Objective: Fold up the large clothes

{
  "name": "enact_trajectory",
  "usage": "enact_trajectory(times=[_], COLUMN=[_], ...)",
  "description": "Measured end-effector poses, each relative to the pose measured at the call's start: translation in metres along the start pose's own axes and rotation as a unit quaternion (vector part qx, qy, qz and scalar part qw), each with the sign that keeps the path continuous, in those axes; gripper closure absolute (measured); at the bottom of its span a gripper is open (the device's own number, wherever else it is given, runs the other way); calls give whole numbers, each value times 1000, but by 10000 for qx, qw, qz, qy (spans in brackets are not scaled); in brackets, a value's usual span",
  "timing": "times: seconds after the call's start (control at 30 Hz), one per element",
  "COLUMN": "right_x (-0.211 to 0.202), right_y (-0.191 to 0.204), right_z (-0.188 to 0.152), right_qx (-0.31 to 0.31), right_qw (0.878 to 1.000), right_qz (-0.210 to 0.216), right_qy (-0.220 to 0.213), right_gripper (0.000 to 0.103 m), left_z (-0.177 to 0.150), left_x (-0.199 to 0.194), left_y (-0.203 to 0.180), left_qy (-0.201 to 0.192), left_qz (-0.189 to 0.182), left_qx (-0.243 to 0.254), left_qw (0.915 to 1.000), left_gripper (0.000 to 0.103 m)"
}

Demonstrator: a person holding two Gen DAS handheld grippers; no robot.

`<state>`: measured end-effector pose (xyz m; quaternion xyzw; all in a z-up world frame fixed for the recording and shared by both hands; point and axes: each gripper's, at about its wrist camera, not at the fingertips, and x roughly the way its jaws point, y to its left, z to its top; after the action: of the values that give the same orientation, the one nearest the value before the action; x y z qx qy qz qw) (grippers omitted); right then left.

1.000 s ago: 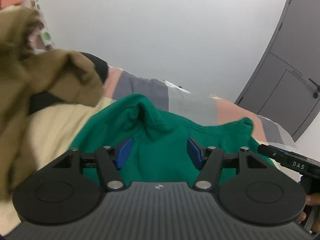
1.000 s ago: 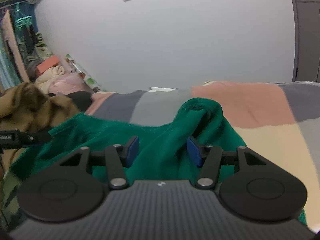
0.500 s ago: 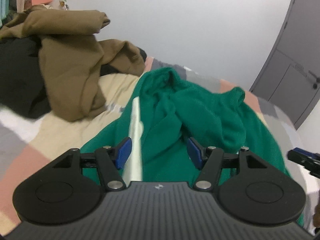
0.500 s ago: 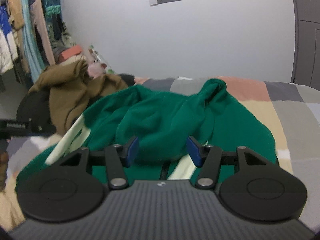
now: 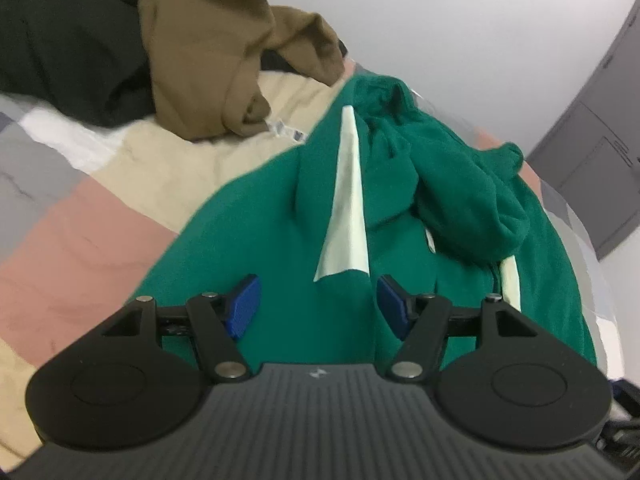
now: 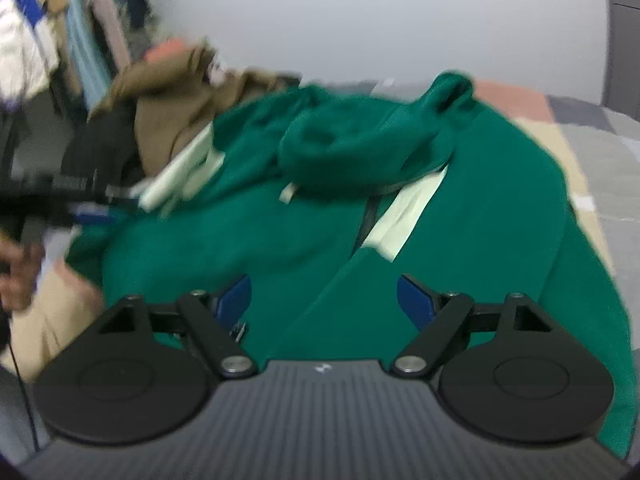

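A large green fleece jacket (image 5: 460, 200) with pale lining strips lies spread on the bed, its upper part bunched into a heap (image 6: 360, 148). My left gripper (image 5: 319, 305) hovers over the jacket's near left part. It is open, and the cloth lies below the blue pads (image 5: 244, 306), not pinched. Over the near right part, beside the dark zipper line (image 6: 368, 216), my right gripper (image 6: 326, 298) has its jaws opening wide. Green cloth lies under them and nothing is pressed between them. In the right wrist view the left gripper (image 6: 96, 210) shows blurred at the left edge.
A brown garment (image 5: 216, 52) and a black one (image 5: 68, 40) are piled at the bed's far left. The patchwork quilt (image 5: 80, 240) shows at the left. A grey door (image 5: 600, 160) is at the right, hanging clothes (image 6: 24, 40) at the far left. A person's hand (image 6: 16, 276) holds the left gripper.
Both grippers have drawn back toward the near side and tilted down. The jacket, hanging bunched close to the pads before, now lies spread out. The right jaws stand wider apart.
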<state>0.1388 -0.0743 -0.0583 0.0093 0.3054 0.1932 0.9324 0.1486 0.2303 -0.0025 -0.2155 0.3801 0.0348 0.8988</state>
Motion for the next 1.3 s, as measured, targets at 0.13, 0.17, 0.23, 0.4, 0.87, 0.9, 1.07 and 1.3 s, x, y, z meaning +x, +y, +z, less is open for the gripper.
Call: enact_trajectory(times=[0.13,0.17,0.23,0.4,0.87,0.9,1.07,1.3], right_x=[26,33,48,60,-3,-11,-46,-68], right_y=[17,19,23,24,-44,-53,-121,-228], right_z=[-16,-20,-29,-36,7,14,59,127], right_qx=[-376,-471,-694,-829,199,243,478,630], right_qw=[9984,9977,9950,9920,9912,9898,9780,9472], right_qz=[131,82,-123,-453,-1308,-1400,-1956,-2986], right_qy=[394,485,710,837,-38,-132,-547,-982], right_gripper=[22,22,23,41,91,91,91,92], left_z=[1,1,-1,-7,9,17,73,168], left_x=[11,14,22,35,8,3,-14,-15], left_y=[1,0,-5,-12,17,25,54,64], left_qy=[113,158,279,368,-116,-196,-481,-905], left_qz=[-278,-288,-231,-7,821,887,1385,2173], left_qx=[61,111,315,621,469,378,220,637], left_qw=[9995,9994,9988,9974,9955,9951,9890,9698], left_gripper=[34,34,34,34,99,99,100,100])
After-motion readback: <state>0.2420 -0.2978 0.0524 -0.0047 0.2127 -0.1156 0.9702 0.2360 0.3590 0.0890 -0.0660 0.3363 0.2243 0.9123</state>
